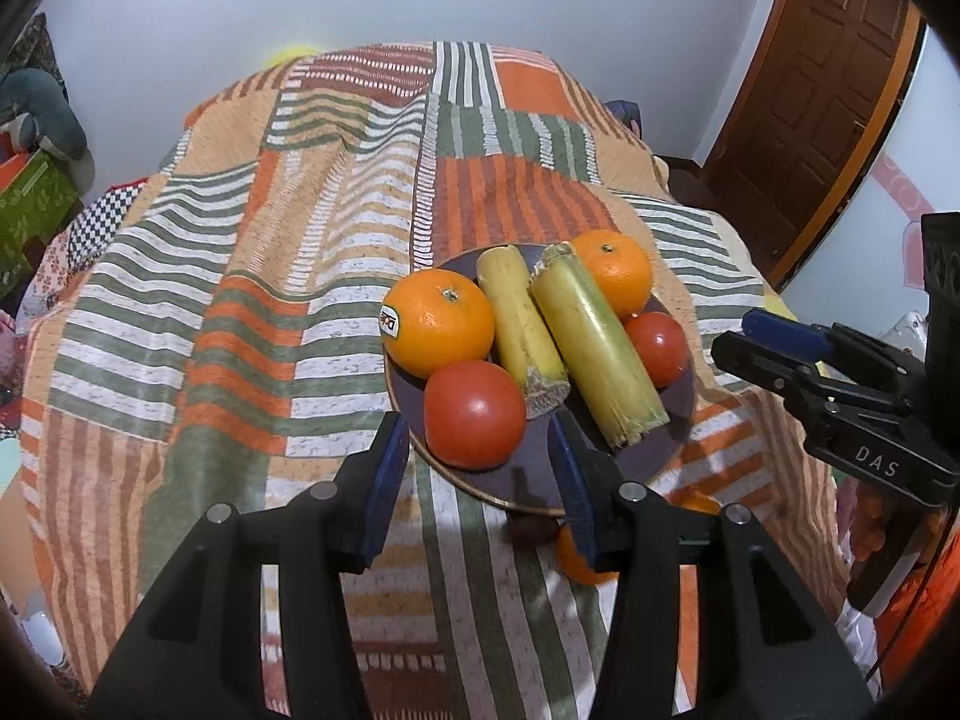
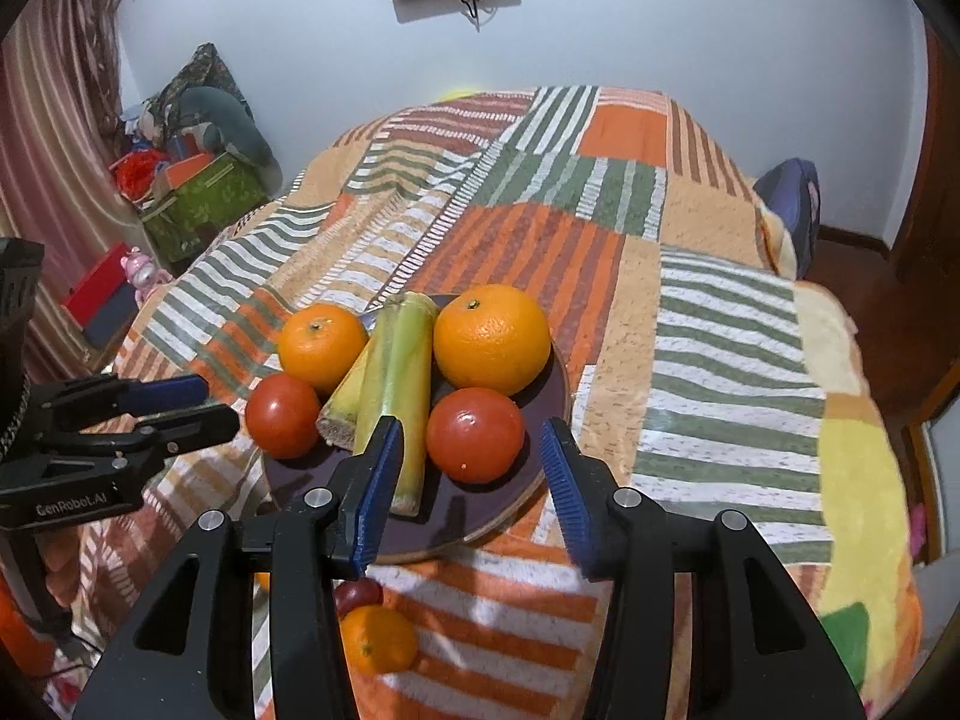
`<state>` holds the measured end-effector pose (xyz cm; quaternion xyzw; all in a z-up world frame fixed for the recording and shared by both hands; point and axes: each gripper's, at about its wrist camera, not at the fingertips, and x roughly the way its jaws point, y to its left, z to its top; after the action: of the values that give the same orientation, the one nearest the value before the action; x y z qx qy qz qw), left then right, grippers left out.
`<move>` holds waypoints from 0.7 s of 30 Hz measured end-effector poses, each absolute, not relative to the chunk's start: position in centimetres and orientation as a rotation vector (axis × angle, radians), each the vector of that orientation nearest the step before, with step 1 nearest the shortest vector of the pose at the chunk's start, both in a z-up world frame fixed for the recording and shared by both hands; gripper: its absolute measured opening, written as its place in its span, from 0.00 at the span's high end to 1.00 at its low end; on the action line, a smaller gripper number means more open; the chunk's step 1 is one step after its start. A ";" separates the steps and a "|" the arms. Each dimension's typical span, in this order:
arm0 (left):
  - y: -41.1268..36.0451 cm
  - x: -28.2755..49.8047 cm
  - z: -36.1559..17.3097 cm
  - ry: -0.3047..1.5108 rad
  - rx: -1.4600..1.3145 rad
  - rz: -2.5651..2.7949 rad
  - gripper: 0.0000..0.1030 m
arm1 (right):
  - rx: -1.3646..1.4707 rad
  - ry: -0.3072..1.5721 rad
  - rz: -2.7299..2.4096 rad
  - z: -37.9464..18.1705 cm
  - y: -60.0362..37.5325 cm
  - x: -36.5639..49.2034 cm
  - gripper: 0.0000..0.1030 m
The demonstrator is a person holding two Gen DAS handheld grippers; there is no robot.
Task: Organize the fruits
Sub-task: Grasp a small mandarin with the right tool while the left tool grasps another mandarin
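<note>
On a bed spread with a nubbly patchwork blanket (image 2: 708,324) of orange, green and white stripes sits a round dark plate (image 2: 543,414). It holds two dimpled oranges (image 2: 491,339), one stickered (image 1: 437,322), two smooth glossy tomatoes (image 2: 475,435), and two pale yellow-green cane lengths (image 1: 591,354) with fibrous cut ends, lying side by side between the fruits. Off the plate, near its front edge, a small orange (image 2: 378,639) rests on the blanket beside something dark red, possibly a plum (image 2: 358,594). The left gripper (image 1: 477,480) and right gripper (image 2: 471,489) both hover over the plate's near rim, blue ribbed pads spread wide, empty. Behind: pale wall, brown panelled door (image 1: 816,90).
</note>
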<state>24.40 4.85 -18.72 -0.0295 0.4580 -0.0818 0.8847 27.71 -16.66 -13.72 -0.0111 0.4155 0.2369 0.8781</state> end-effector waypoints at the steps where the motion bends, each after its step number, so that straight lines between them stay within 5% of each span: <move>1: 4.8 24.1 -18.5 0.949 -0.056 -0.170 0.54 | -0.029 0.861 0.492 -13.5 -16.7 27.4 0.53; 21: 2.9 17.5 -19.5 1.016 -0.053 -0.200 0.49 | -0.092 0.936 0.582 -15.6 -15.7 21.8 0.52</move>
<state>17.47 2.88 -19.51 -0.0252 0.4854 -0.0954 0.8687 21.76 -15.75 -15.60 -0.0435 0.4447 0.2765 0.8508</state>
